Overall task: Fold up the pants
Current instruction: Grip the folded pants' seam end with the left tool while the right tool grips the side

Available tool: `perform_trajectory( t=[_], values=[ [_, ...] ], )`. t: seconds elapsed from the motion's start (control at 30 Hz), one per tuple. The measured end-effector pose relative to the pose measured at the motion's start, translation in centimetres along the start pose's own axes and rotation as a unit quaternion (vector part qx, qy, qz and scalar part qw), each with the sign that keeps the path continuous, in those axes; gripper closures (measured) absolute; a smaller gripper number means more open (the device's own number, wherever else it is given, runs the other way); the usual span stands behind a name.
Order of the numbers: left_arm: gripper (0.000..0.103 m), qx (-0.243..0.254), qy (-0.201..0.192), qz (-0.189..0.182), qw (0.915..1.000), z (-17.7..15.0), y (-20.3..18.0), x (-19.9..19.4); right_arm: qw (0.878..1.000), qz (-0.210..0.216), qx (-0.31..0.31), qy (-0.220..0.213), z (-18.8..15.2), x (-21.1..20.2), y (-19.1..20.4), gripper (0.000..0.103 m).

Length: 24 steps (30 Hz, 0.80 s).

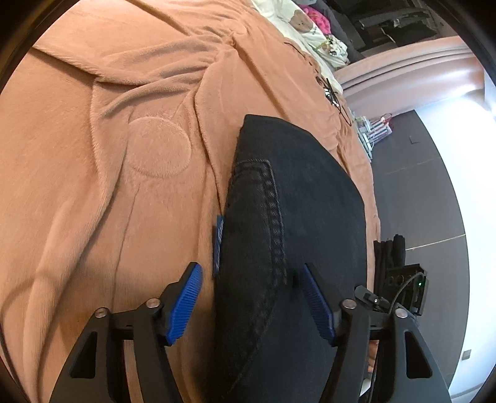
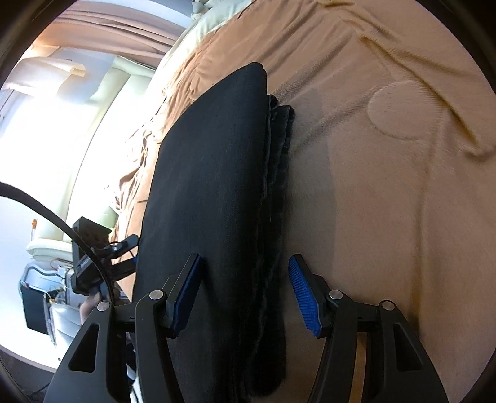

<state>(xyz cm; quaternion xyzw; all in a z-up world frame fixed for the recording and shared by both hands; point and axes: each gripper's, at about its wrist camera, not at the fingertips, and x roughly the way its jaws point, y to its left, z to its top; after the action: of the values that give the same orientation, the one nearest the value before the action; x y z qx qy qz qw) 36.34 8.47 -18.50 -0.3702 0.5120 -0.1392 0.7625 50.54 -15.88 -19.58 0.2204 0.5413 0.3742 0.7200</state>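
Folded black pants (image 1: 294,217) on orange blanket (image 1: 93,186), left tool (image 1: 252,303) and right tool (image 2: 245,294) both wide, gripping nothing

A bed carries everything, covered by a tan fleece blanket (image 1: 93,201) that is creased and stamped with a round patch toward ten o'clock in the left wrist view. Black pants (image 1: 294,217), folded into a thick stack, lie directly on the blanket at centre. A cream pillow (image 1: 307,28) with a bear print sits at one o'clock, at the bed's far end.
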Motion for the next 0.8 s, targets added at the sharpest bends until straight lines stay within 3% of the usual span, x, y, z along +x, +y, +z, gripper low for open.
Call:
perform_trajectory(
  t=[0.3,0.37,0.4,0.63,0.8],
  values=[
    [0.039,0.006,0.02,-0.012,0.9997,2.4,0.3,1.7,1.0,0.021,0.002,0.014,3.2,2.1,-1.5,0.047],
    [0.042,0.011,0.02,-0.013,0.9997,2.7,0.2,1.8,1.0,0.023,-0.001,0.014,3.6,2.4,-1.6,0.047],
    [0.049,0.015,0.021,-0.015,0.9996,2.9,0.0,1.8,1.0,0.024,-0.002,0.014,3.8,2.6,-1.6,0.047],
    [0.064,0.062,-0.003,-0.007,0.998,2.7,-1.7,0.6,0.998,0.009,-0.063,-0.012,3.4,1.9,0.0,0.069],
    [0.064,0.074,-0.011,-0.018,0.997,2.3,-2.3,-0.2,0.996,0.012,-0.087,-0.033,2.2,1.2,0.8,0.072]
  ],
)
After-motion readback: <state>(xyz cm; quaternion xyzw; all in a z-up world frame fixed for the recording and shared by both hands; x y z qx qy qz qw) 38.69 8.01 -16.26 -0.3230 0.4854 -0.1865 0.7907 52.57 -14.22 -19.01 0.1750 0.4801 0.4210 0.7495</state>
